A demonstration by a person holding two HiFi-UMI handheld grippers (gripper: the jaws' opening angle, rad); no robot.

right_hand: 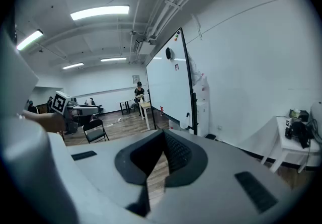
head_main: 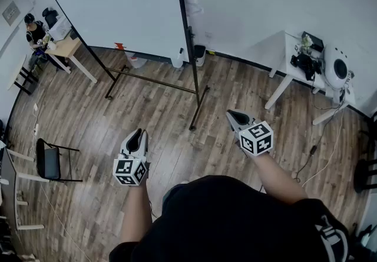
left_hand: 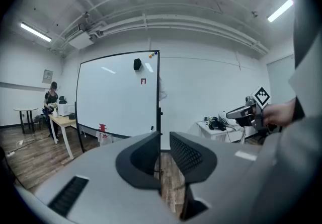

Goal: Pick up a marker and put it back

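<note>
Left tongs (head_main: 138,133) stood slightly spread, right tongs (head_main: 233,115) pressed together; both empty. The white black-framed whiteboard (head_main: 118,7) lay well ahead, nearer the left tongs; no marker discernible.

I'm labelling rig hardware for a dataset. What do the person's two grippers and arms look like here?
Both the left gripper and the right gripper have light grey bodies and dark, ribbed jaws that taper towards the tip. Each carries a white cube with black square markers. No cables show. The person wears a black top, with the forearms bare.
</note>
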